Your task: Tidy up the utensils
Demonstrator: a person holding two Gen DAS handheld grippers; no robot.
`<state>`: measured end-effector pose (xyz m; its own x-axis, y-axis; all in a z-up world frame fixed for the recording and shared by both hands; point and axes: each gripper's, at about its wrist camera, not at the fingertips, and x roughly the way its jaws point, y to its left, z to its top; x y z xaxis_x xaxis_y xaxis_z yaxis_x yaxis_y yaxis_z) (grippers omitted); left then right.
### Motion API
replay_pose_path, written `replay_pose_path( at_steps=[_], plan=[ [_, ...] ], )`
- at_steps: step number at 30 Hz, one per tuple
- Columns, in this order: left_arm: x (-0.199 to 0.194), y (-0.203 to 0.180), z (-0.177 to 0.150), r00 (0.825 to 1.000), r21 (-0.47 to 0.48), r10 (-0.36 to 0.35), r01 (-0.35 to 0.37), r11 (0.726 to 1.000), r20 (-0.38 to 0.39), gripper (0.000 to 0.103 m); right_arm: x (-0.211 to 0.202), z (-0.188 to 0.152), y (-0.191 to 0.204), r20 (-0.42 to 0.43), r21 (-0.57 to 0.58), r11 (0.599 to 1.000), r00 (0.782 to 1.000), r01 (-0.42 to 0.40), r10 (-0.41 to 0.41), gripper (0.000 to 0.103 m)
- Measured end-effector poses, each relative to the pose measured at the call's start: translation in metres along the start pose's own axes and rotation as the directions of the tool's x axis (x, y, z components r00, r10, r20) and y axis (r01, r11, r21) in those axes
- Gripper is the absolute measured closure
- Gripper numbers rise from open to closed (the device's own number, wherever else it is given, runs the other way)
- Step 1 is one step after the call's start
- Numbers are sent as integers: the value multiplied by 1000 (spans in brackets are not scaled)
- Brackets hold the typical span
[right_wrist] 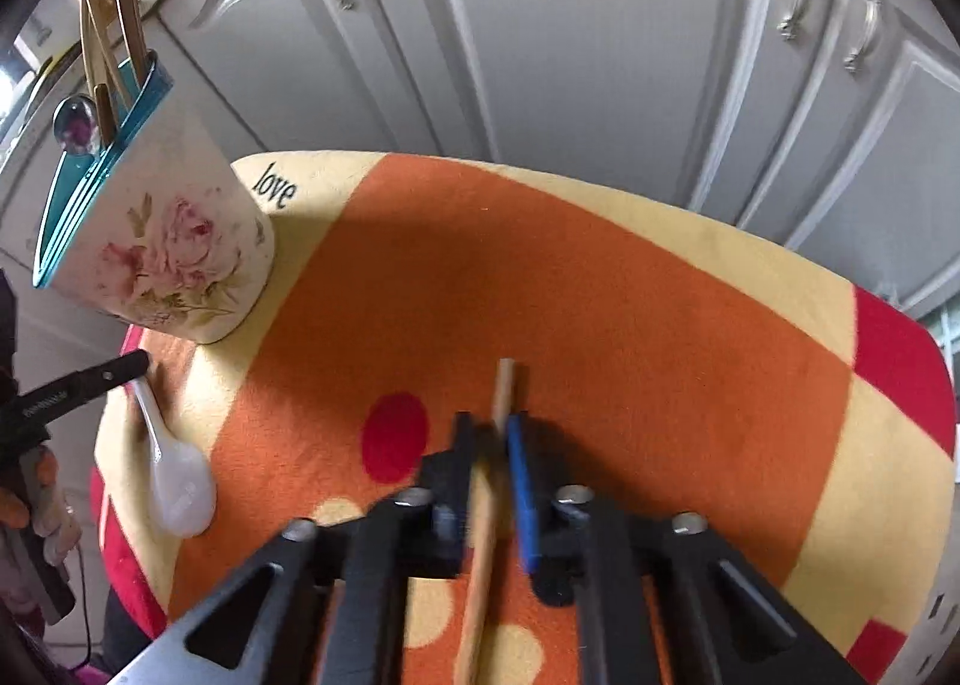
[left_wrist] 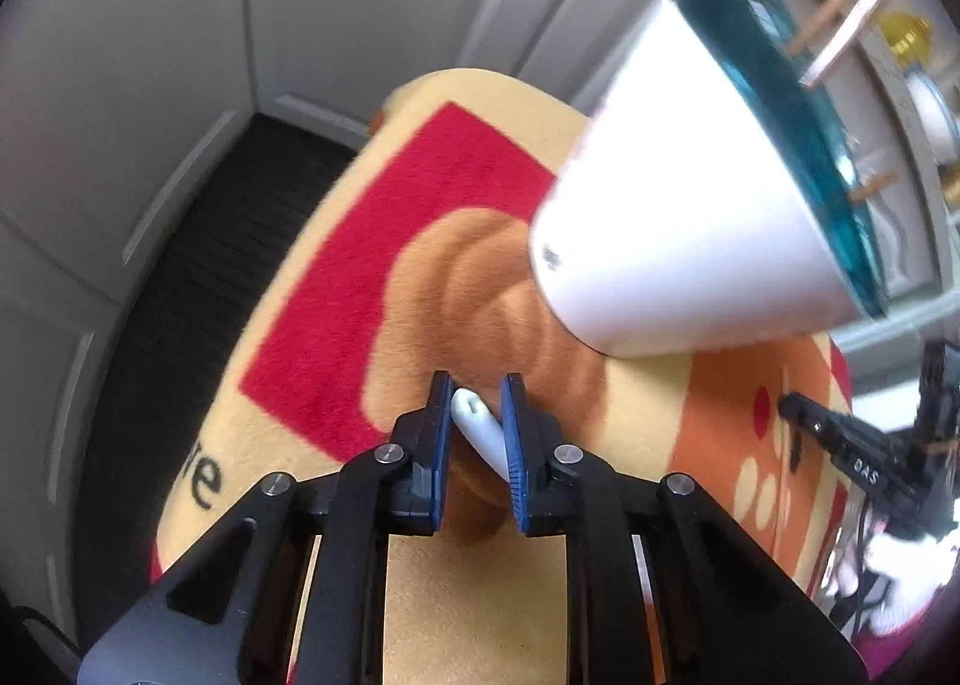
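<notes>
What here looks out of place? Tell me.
A white spoon and a wooden stick lie on the cloth instead of standing in the holder with the other utensils. Nothing looks spilled or broken.

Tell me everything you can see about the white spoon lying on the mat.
The white spoon looks like glossy ceramic or plastic, a soup-spoon shape with a deep rounded bowl and a short curved handle. It lies flat on the patterned mat, bowl toward the near edge, handle pointing at the floral utensil holder. The handle's tip sits between the pads of the left gripper; whether both pads press it is unclear.
</notes>
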<state>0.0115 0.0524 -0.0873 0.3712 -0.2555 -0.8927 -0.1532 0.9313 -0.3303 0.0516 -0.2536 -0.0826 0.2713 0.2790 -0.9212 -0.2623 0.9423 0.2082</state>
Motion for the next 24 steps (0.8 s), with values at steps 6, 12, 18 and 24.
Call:
replay_pose_path(
  at_steps=[6, 12, 18, 24],
  plan=[
    [-34, -12, -1, 997, 50, -72, 71, 996, 25, 96, -34, -14, -2, 68, 39, 998, 996, -53, 51, 97],
    [-90, -38, -10, 986, 159, -137, 120, 980, 100, 98, -96, -32, 2, 181, 33, 994, 978, -106, 99, 98],
    [-122, -50, -13, 974, 222, -174, 139, 965, 146, 98, -146, -55, 8, 267, 4, 993, 957, -115, 110, 98],
    [-163, -58, 2, 955, 252, -179, 118, 961, 237, 98, -181, -65, 20, 336, -25, 993, 935, -116, 117, 98]
  ],
)
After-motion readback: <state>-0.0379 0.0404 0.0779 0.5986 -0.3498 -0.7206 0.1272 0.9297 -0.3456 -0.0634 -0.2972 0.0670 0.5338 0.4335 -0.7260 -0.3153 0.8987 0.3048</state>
